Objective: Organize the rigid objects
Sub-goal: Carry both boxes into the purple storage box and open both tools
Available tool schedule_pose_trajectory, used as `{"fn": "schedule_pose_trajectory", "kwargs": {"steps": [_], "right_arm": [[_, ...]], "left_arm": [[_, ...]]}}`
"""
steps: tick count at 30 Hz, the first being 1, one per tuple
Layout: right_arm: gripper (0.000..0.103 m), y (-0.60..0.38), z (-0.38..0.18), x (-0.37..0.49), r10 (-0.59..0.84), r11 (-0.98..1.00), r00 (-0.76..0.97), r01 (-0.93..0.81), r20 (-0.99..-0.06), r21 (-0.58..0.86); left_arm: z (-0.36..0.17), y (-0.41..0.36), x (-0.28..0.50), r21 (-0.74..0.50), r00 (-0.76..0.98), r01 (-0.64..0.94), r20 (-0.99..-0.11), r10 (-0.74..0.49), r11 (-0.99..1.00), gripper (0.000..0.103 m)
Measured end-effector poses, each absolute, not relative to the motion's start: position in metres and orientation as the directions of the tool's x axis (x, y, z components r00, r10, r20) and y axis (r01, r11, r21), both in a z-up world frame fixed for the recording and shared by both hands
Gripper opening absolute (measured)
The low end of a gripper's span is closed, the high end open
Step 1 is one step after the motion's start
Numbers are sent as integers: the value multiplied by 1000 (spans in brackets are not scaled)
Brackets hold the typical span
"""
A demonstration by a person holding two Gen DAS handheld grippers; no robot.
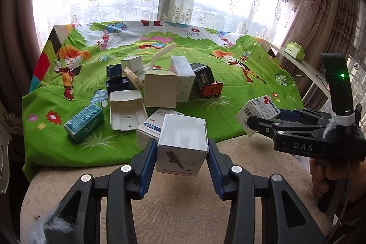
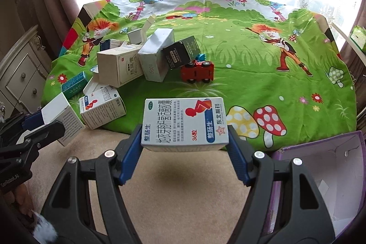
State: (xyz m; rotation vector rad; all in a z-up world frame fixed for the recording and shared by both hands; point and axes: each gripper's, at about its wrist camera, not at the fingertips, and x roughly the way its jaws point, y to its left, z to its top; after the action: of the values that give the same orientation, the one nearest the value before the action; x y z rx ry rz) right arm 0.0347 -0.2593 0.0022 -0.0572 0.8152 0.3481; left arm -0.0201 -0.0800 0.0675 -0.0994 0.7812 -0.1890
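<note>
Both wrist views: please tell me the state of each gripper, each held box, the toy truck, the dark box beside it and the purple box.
Left gripper: jaws shut on the white box.
White box: held off the table.
Right gripper: jaws shut on the medicine box.
Medicine box: held, lying flat, printed face up.
Toy truck: lying on its side, wheels toward the camera.
Dark box: tilted, leaning on the truck.
Purple box: open.

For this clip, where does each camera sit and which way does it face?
Left wrist: on the left gripper, facing the window across the green cloth; it clamps a white box; right gripper at right.
Right wrist: on the right gripper, same heading, clamping a medicine box; purple box at right.
Shared: red toy truck.
</note>
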Motion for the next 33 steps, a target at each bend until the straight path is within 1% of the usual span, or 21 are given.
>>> {"fn": "schedule_pose_trajectory", "kwargs": {"steps": [8,17,33], "right_arm": [[73,-297,9,17,246,960,661,-267,-709,83],[73,-352,12,3,218,975,674,-174,-706,135],[73,-455,5,-12,36,992,699,64,-714,113]], "left_arm": [[69,-115,-14,-166,659,214,-703,-268,963,44],[73,-163,-4,-164,615,334,-708,-347,928,44],[83,-268,14,-130,532,544,-710,-461,829,44]]}}
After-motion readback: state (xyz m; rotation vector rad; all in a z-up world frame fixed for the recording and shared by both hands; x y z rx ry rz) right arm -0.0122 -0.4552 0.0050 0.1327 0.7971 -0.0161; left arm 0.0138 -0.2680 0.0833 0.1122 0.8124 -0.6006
